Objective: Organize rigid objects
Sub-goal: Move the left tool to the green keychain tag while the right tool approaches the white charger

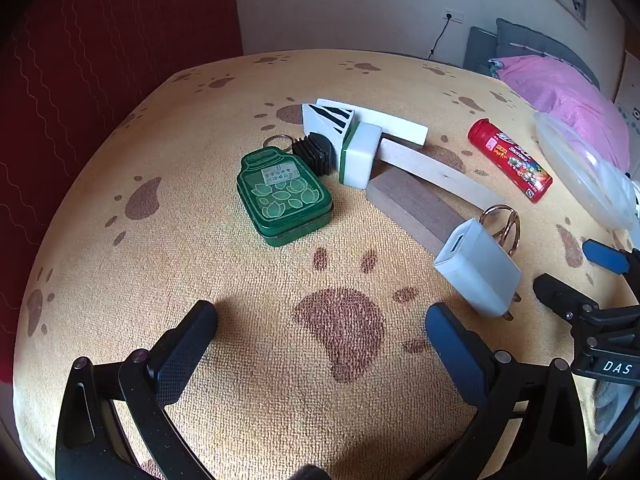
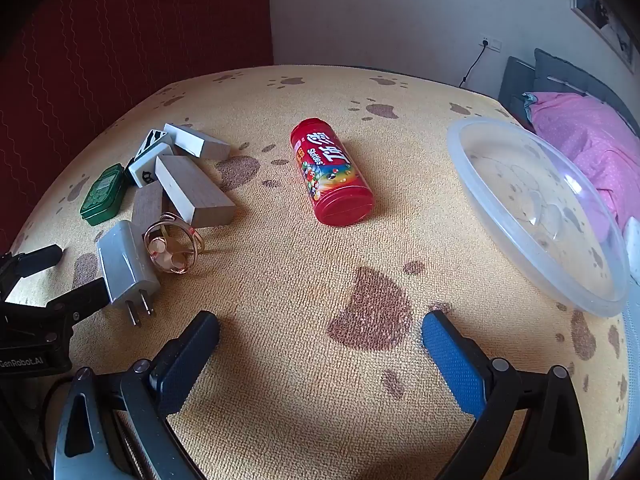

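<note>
Between the spread jaws of the left gripper [image 1: 321, 320], nothing but yellow paw-print cloth [image 1: 248, 280] lying bare, both pads hovering apart and holding nothing. Ahead of those jaws and slightly left, sitting flat: a green tin [image 1: 283, 196] with a key ring at its far end, touching a black ribbed cap [image 1: 314, 152]. Straight ahead, crowding together: a green-and-white tile [image 1: 358, 154], a striped white block [image 1: 326, 118], a long white block [image 1: 394, 124], a pale wooden bar [image 1: 436, 172] and a darker wooden block [image 1: 416, 206]. Just off the right pad, lying on its side: a white charger [image 1: 476, 266], with a gold ring toy [image 1: 505, 224] touching its far corner.

Between the right gripper [image 2: 320, 326] jaws, likewise standing wide apart and gripping nothing, only cloth. Ahead of them, lying on its side: a red candy tube [image 2: 332, 172]. Off to the right of the right pad, resting near the cloth's edge: a clear plastic bowl [image 2: 472, 168]. Beyond it, showing partly: pink bedding [image 2: 584, 132].
</note>
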{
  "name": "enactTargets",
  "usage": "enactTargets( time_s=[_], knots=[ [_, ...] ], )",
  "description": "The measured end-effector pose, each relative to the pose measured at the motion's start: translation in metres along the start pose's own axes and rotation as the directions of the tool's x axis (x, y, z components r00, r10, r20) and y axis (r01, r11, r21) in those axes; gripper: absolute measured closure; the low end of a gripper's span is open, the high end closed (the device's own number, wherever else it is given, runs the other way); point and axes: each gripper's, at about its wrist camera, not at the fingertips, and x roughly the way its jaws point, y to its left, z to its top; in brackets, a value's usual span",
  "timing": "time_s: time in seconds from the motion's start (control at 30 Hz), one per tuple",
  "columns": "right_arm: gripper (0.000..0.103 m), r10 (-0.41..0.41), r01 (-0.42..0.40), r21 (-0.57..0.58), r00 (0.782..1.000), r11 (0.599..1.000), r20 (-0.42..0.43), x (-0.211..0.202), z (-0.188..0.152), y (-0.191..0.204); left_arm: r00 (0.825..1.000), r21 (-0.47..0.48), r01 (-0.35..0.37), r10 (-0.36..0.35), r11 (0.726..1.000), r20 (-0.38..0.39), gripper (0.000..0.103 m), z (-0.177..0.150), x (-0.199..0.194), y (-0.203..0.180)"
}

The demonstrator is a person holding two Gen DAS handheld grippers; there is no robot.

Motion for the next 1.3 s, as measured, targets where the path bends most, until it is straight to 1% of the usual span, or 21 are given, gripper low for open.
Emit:
enactTargets(
  time_s=[0.1, 0.33, 0.43, 0.5, 0.53, 0.67, 0.8, 0.83, 0.97, 1.2, 1.23, 1.27, 1.3],
  knots=[
    [0.000, -0.001, 0.001, -0.001, 1.000, 1.000, -0.003, 0.000, 0.000, 0.000, 1.000, 0.004, -0.003, 0.003, 1.000, 0.013, 0.000, 0.000, 0.000, 0.000],
    [0.000, 0.001, -0.001, 0.001, 1.000, 1.000, -0.003, 0.000, 0.000, 0.000, 1.000, 0.010, 0.016, -0.016, 1.000, 0.000, 0.000, -0.002, 0.001, 0.000],
    [0.000, 0.001, -0.001, 0.001, 1.000, 1.000, -0.004, 0.000, 0.000, 0.000, 1.000, -0.007, 0.029, -0.029, 1.000, 0.002, 0.000, 0.001, -0.003, 0.008],
    [0.000, 0.001, -0.001, 0.001, 1.000, 1.000, -0.003, 0.000, 0.000, 0.000, 0.999, -0.046, 0.031, -0.031, 0.998, 0.011, 0.003, 0.006, -0.004, 0.016],
    [0.000, 0.002, -0.002, 0.002, 1.000, 1.000, -0.004, 0.000, 0.000, 0.000, 1.000, -0.056, 0.028, -0.028, 0.998, 0.011, 0.004, 0.009, -0.002, 0.015],
    [0.000, 0.002, -0.002, 0.002, 1.000, 1.000, -0.004, 0.000, 0.000, 0.000, 1.000, -0.097, -0.007, 0.010, 0.995, 0.023, 0.004, 0.022, 0.002, 0.024],
    [0.000, 0.002, -0.002, 0.002, 1.000, 1.000, -0.003, 0.000, 0.000, 0.000, 0.998, -0.118, -0.036, 0.041, 0.992, 0.044, 0.004, 0.036, 0.005, 0.029],
    [0.000, 0.002, -0.002, 0.002, 1.000, 1.000, -0.003, 0.000, 0.000, 0.000, 0.998, -0.121, -0.044, 0.050, 0.992, 0.048, 0.006, 0.039, 0.006, 0.030],
    [0.000, 0.002, -0.002, 0.002, 1.000, 1.000, -0.003, 0.000, 0.000, 0.000, 0.998, -0.140, -0.044, 0.050, 0.989, 0.044, 0.023, 0.049, 0.013, 0.032],
    [0.000, 0.003, -0.003, 0.002, 1.000, 1.000, -0.003, 0.001, 0.000, 0.000, 0.996, -0.132, -0.058, 0.067, 0.989, 0.063, 0.035, 0.058, 0.023, 0.030],
    [0.000, 0.003, -0.003, 0.002, 1.000, 1.000, -0.003, 0.001, 0.000, 0.000, 0.996, -0.131, -0.053, 0.062, 0.990, 0.063, 0.040, 0.058, 0.024, 0.031],
    [0.000, 0.003, -0.003, 0.002, 1.000, 1.000, -0.003, 0.001, 0.000, 0.000, 0.997, -0.133, -0.043, 0.050, 0.990, 0.056, 0.048, 0.057, 0.028, 0.031],
    [0.000, 0.003, -0.003, 0.002, 1.000, 1.000, -0.003, 0.001, 0.000, 0.000, 0.997, -0.136, -0.041, 0.050, 0.990, 0.057, 0.048, 0.056, 0.029, 0.032]
  ],
)
